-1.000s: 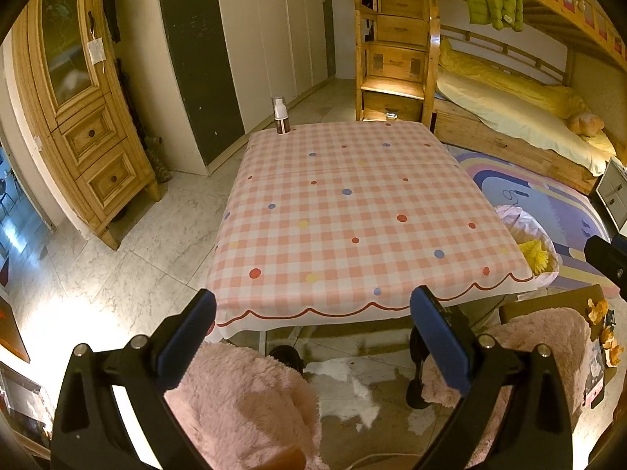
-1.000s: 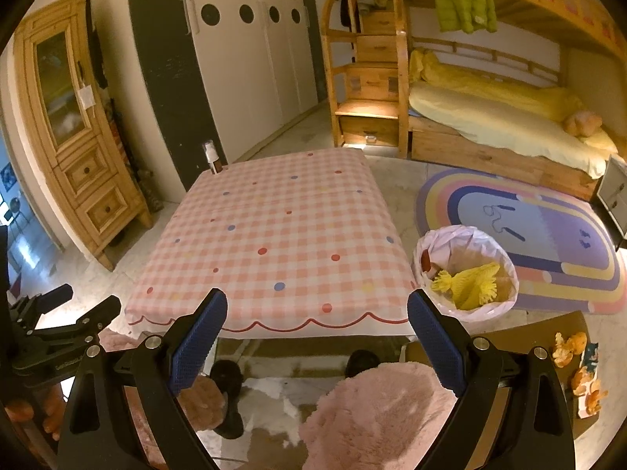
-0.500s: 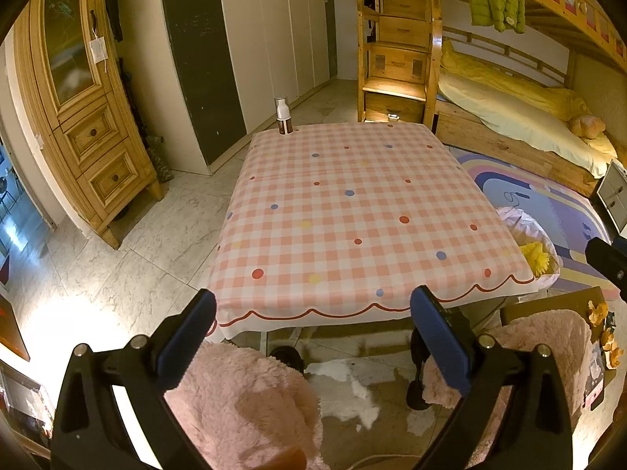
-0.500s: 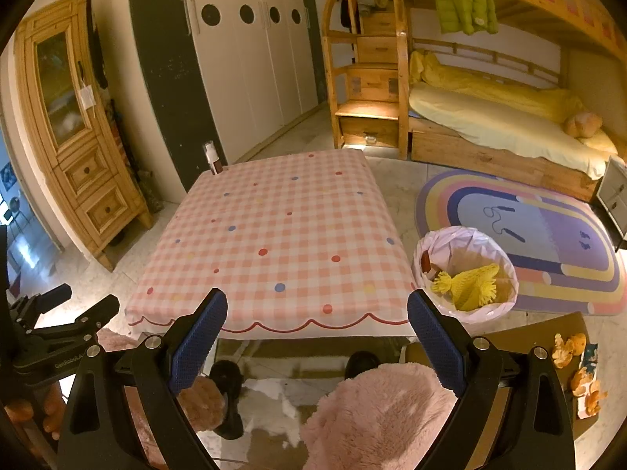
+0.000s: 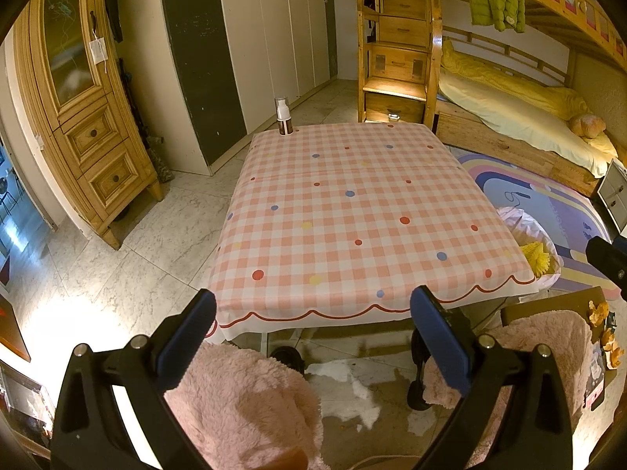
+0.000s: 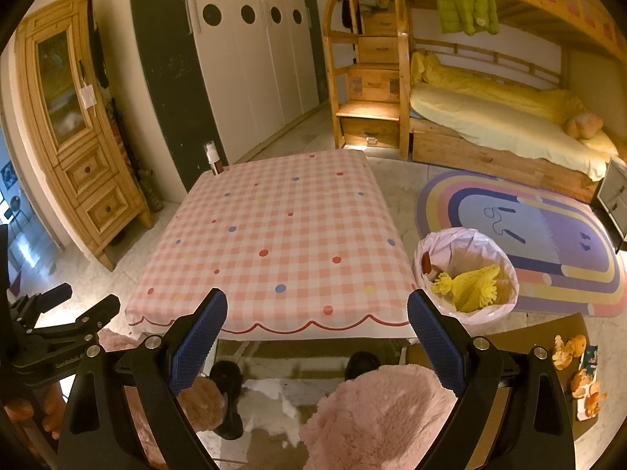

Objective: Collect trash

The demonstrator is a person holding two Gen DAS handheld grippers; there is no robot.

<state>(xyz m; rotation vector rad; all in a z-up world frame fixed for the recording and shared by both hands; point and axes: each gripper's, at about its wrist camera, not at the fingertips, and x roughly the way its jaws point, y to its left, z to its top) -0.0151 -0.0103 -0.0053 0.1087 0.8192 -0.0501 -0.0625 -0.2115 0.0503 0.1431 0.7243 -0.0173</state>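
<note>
Both the left gripper [image 5: 312, 335] and the right gripper [image 6: 316, 335] hang spread and empty at lower frame, while the lined trash bin [image 6: 466, 274] at centre right, just beside the table [image 6: 274, 243], holds yellow trash [image 6: 470, 290].

- The left gripper [image 6: 58, 329], seen in the right wrist view, carries pale lettering along its black body that reads roughly "GenRobot"; its last letters are unclear.
- The paper tag [image 5: 98, 49] hanging on the wooden cabinet [image 5: 84, 117] is too small to read.
</note>
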